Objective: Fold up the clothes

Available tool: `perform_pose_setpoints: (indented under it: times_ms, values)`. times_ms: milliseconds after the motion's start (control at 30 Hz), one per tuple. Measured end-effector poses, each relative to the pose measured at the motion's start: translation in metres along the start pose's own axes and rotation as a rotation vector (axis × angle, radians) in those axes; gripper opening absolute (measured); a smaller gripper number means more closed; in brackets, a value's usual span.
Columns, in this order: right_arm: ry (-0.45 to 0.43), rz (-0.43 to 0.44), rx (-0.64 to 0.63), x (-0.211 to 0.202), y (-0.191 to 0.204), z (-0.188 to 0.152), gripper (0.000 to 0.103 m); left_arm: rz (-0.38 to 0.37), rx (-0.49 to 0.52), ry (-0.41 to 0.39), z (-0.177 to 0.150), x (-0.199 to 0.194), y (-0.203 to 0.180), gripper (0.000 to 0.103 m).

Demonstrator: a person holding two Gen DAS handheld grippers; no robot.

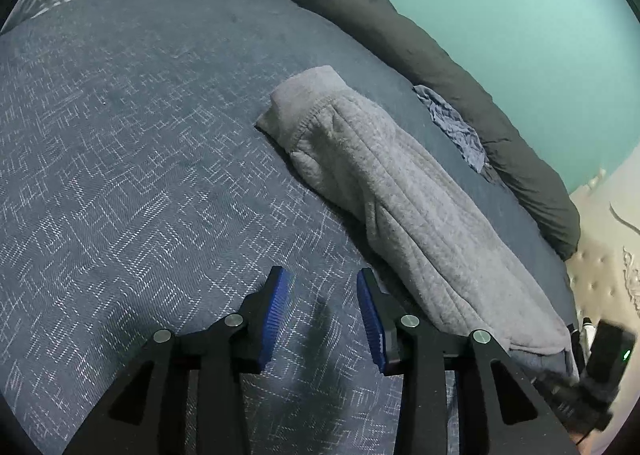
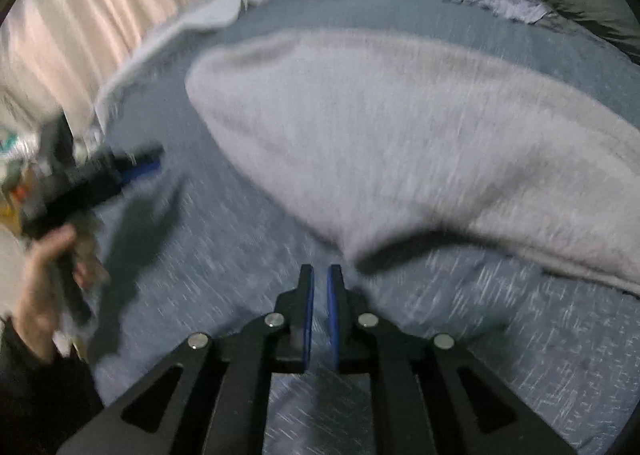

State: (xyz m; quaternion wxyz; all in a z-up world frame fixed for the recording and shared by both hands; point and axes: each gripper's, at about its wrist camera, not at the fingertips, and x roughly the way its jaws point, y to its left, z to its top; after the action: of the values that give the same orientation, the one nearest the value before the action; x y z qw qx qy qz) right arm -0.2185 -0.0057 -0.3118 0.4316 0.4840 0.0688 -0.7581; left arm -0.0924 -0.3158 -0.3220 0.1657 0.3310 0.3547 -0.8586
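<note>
The grey fleece garment (image 1: 404,191) lies lengthwise in a long narrow strip on the blue bedspread (image 1: 120,159), ahead-right of the left gripper (image 1: 324,315), whose jaws stand partly open and empty. The right gripper (image 2: 320,311) is nearly closed, empty, the garment just ahead. Cross folds likely remain.

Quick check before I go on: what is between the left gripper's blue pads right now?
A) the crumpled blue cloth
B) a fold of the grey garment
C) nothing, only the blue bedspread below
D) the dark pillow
C: the left gripper stands open with only the patterned bedspread showing through the gap; the grey garment lies just to its right, clear of the pads.
</note>
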Motion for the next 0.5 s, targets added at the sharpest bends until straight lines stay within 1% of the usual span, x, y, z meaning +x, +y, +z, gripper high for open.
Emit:
perform_pose_setpoints:
  times_ms: [67, 133, 200, 267, 367, 500]
  values:
    - [-0.051, -0.015, 0.019, -0.008, -0.001, 0.014, 0.007, -0.001, -0.005, -0.001, 0.0, 0.0, 0.001, 0.04]
    - [-0.07, -0.031, 0.049, -0.003, -0.004, 0.026, 0.011, -0.003, -0.006, -0.001, 0.0, 0.0, 0.002, 0.04]
    - [-0.079, -0.048, 0.096, 0.007, -0.01, 0.037, 0.012, -0.004, -0.007, 0.0, 0.001, 0.0, 0.002, 0.04]
    - [-0.059, -0.055, 0.129, 0.022, -0.015, 0.041, 0.013, -0.005, -0.01, 0.001, 0.001, 0.0, 0.004, 0.04]
    - [0.022, -0.072, 0.134, 0.048, -0.014, 0.032, 0.013, -0.005, -0.026, -0.001, 0.005, 0.001, 0.01, 0.04]
    - [0.032, -0.048, 0.107, 0.046, -0.011, 0.021, 0.014, -0.008, -0.054, -0.006, 0.012, 0.005, 0.016, 0.04]
